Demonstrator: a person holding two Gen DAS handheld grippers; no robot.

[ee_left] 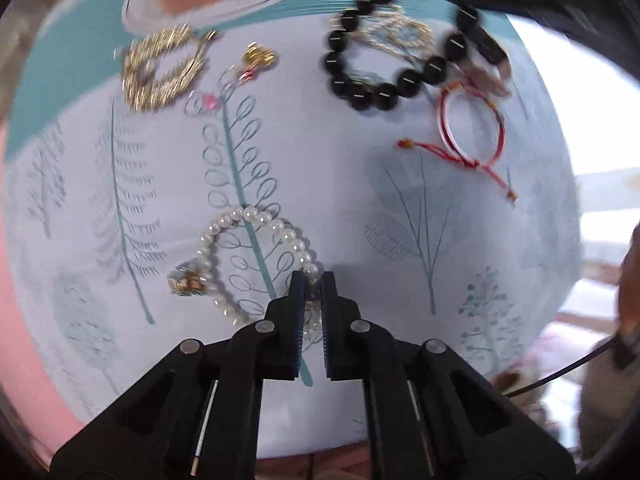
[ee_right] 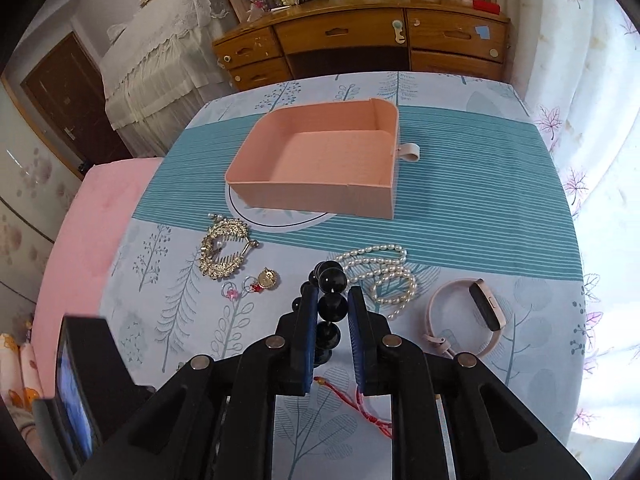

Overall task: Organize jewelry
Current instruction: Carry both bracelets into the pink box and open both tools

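Pinching one pearl bracelet (ee_left: 256, 256) near the tablecloth's (ee_left: 400, 240) near edge, the left gripper (ee_left: 314, 280) has its jaws pressed almost together on the strand; the right gripper (ee_right: 332, 304) clamps one black bead bracelet (ee_right: 331, 304), lifted off the cloth. One empty pink tray (ee_right: 320, 196) stands toward the far edge on the teal stripe. One gold hair comb (ee_right: 224, 252), one gold brooch (ee_right: 269, 280) and one red cord bracelet (ee_left: 472, 132) lie loose — the cord mostly hidden behind the fingers in the right view. Only the right view shows a pearl necklace (ee_right: 384, 276) and one pink smartwatch (ee_right: 476, 316); the left view's far edge is blurred.
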